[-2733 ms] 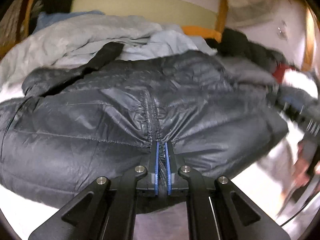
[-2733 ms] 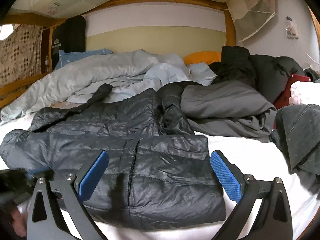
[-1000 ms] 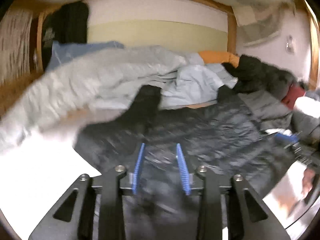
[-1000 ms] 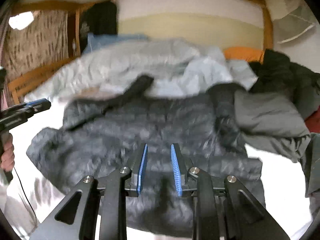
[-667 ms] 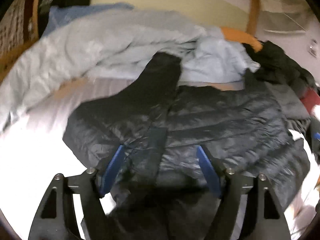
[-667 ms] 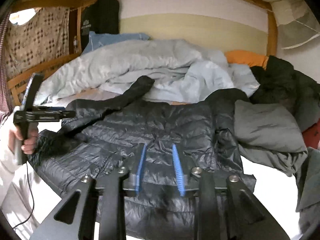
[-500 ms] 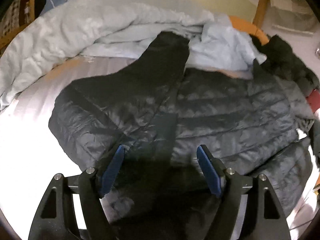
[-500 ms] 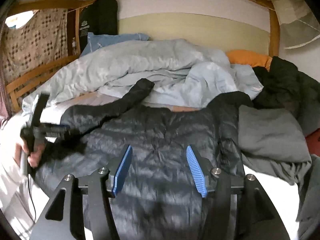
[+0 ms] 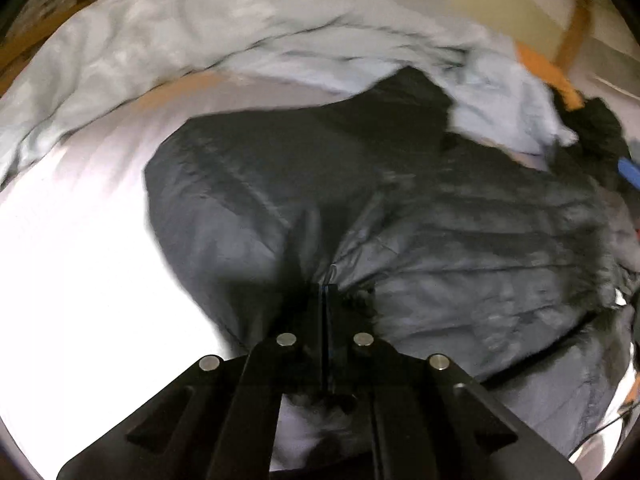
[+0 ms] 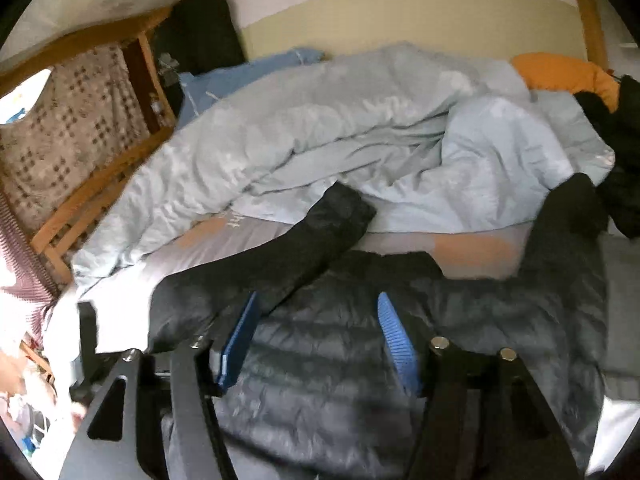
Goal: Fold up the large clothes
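Dark quilted puffer jacket [image 10: 328, 364] lies spread on the bed, one sleeve [image 10: 320, 232] outstretched.

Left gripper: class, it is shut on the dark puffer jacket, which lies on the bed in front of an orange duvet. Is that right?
Not quite. The duvet is pale blue, as the right wrist view shows; only a smaller item by the wall is orange. The rest stands: the left gripper is shut on the dark puffer jacket on the bed.
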Available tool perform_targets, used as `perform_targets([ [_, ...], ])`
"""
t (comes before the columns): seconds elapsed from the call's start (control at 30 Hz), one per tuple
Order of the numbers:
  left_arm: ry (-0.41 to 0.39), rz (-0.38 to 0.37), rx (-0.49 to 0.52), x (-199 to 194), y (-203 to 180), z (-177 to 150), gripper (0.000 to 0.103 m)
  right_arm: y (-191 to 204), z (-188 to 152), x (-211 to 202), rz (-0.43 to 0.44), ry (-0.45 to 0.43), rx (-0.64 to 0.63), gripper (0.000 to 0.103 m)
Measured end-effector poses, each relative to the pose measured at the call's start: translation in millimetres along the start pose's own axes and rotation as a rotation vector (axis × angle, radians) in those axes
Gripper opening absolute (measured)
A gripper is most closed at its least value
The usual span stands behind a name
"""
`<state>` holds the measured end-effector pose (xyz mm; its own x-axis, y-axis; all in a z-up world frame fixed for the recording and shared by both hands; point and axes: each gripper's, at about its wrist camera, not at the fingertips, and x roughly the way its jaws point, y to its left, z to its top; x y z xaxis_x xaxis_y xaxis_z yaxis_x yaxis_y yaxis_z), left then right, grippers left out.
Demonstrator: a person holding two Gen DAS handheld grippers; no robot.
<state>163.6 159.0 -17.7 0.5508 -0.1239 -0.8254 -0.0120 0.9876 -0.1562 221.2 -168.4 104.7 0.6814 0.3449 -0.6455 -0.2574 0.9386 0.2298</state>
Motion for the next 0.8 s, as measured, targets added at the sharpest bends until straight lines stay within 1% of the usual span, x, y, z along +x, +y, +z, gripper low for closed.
perform_targets([
  [0.03,-0.001,0.022,-0.015,-1.0,8.5,-1.9,0.001,-0.2,10.5,18.5,-0.022,0.027,-0.008,0.064],
  [0.1,-0.002,0.058,-0.028,-1.8,19.7,-5.5,0.001,-2.3,25.1,54.2,-0.037,0.094,-0.011,0.064],
  [0.2,-0.003,0.099,-0.013,-1.5,28.0,-8.5,0.001,-7.4,34.4,103.5,-0.058,0.167,0.017,0.064],
  [0.3,0.009,0.087,-0.037,6.5,31.2,-9.9,0.001,-11.4,38.4,162.8,-0.034,0.235,0.077,0.064],
  [0.33,0.012,0.09,-0.031,10.0,29.0,-9.6,0.001,-12.8,42.0,186.5,-0.032,0.26,0.106,0.064],
  [0.4,0.009,0.102,-0.004,11.1,25.3,-9.4,0.001,-11.7,48.2,219.8,-0.052,0.271,0.124,0.064],
  [0.47,0.01,0.091,-0.004,10.2,27.4,-9.1,0.001,-10.3,53.5,253.4,-0.086,0.278,0.15,0.064],
  [0.5,0.013,0.08,-0.008,10.0,30.4,-8.8,0.001,-11.5,54.0,265.0,-0.089,0.283,0.178,0.064],
  [0.57,0.022,0.052,-0.026,8.5,36.0,-6.6,0.002,-18.7,51.4,290.1,-0.084,0.303,0.283,0.064],
  [0.6,0.016,0.032,-0.035,7.1,39.1,-5.2,0.002,-19.4,49.3,297.8,-0.092,0.307,0.295,0.053],
  [0.63,0.001,0.007,-0.042,4.5,41.8,-4.1,0.003,-17.6,48.3,304.9,-0.112,0.302,0.267,0.034],
  [0.67,-0.024,-0.021,-0.049,1.6,45.7,-2.3,0.004,-12.9,48.4,308.9,-0.114,0.305,0.222,0.007],
  [0.7,-0.054,-0.044,-0.065,-2.4,49.4,-0.2,0.004,-5.8,49.3,308.7,-0.117,0.31,0.172,0.006],
  [0.77,-0.126,-0.099,-0.096,-13.3,55.1,5.6,0.004,8.1,56.8,287.4,-0.17,0.227,0.095,0.006],
  [0.8,-0.161,-0.121,-0.096,-20.1,56.0,8.6,0.004,14.6,62.6,267.0,-0.182,0.172,0.063,0.006],
])
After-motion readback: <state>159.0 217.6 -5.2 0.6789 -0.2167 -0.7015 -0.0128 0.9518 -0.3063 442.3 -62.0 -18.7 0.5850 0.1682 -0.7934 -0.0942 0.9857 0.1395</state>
